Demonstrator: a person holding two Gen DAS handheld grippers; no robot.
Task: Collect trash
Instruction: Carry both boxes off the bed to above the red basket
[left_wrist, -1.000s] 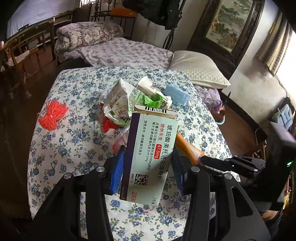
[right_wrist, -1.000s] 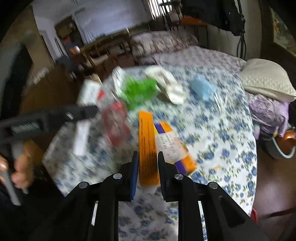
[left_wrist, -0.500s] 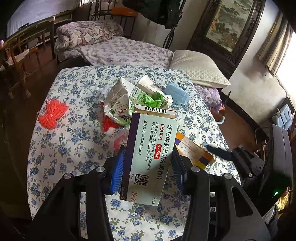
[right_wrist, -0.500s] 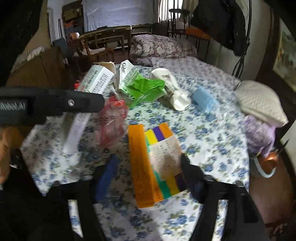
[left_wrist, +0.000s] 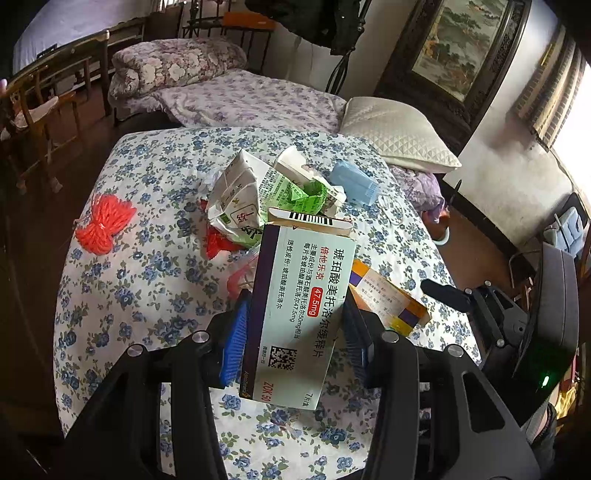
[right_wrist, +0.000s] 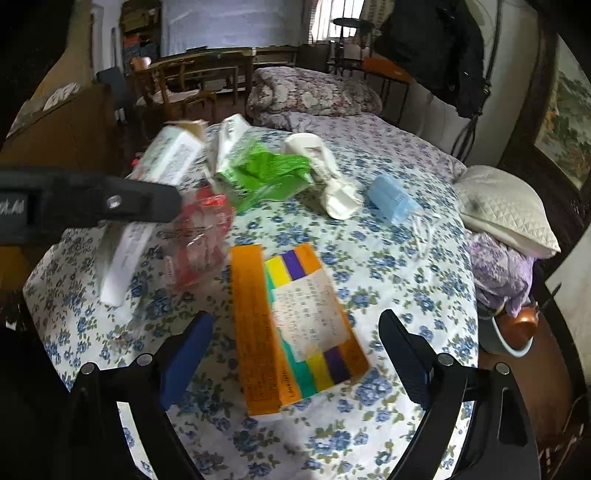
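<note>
My left gripper (left_wrist: 293, 332) is shut on a white medicine box (left_wrist: 299, 306) with a dark side stripe, held above the floral table. The box also shows blurred in the right wrist view (right_wrist: 166, 158). My right gripper (right_wrist: 295, 354) is open, its jaws wide on either side of an orange medicine box (right_wrist: 291, 328) that lies flat on the cloth; it also shows in the left wrist view (left_wrist: 388, 295). A pile of trash lies beyond: a crumpled white-green carton (left_wrist: 251, 199), a green wrapper (right_wrist: 266, 173), a red plastic packet (right_wrist: 199, 236), a white paper cup (right_wrist: 328, 177) and a blue mask (right_wrist: 391, 199).
The round table has a floral cloth (left_wrist: 147, 288). A red yarn bow (left_wrist: 105, 223) lies at its left. A bed with a white pillow (left_wrist: 395, 136) stands behind, wooden chairs (left_wrist: 37, 110) at the left, and a kettle in a basin (right_wrist: 517, 325) on the floor at the right.
My right gripper opened and let go of the orange box, which now lies flat on the cloth. My left gripper kept hold of the white box and barely moved.
</note>
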